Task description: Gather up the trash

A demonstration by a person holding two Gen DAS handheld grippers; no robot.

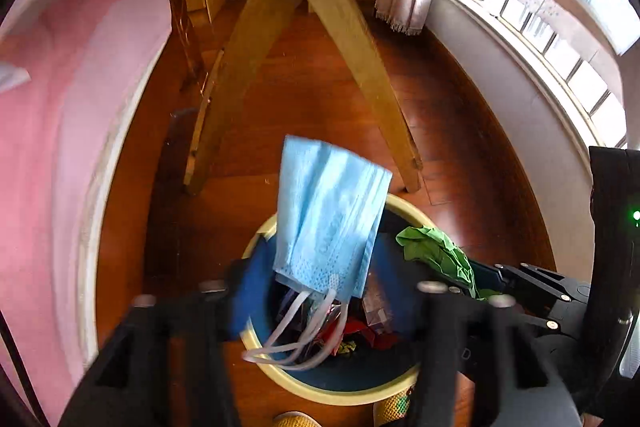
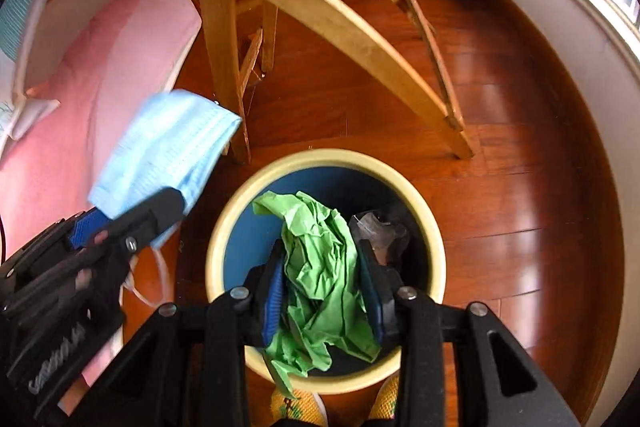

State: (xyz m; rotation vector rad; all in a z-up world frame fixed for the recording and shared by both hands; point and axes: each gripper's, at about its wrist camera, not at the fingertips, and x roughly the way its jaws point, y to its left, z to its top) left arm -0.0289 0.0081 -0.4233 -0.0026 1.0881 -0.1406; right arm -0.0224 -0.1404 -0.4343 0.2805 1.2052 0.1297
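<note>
A round bin with a cream rim and blue inside stands on the wooden floor; it also shows in the left wrist view with mixed trash at its bottom. My right gripper is shut on a crumpled green paper and holds it over the bin's mouth. In the left wrist view, a light blue face mask with white ear loops hangs over the bin, in front of my left gripper, whose jaws stand wide apart. In the right wrist view the mask sits at the left gripper's tip, left of the bin.
Crossed wooden table legs stand just beyond the bin. A pink cloth hangs at the left. A white wall with windows curves along the right. Yellow shoes show at the bin's near side.
</note>
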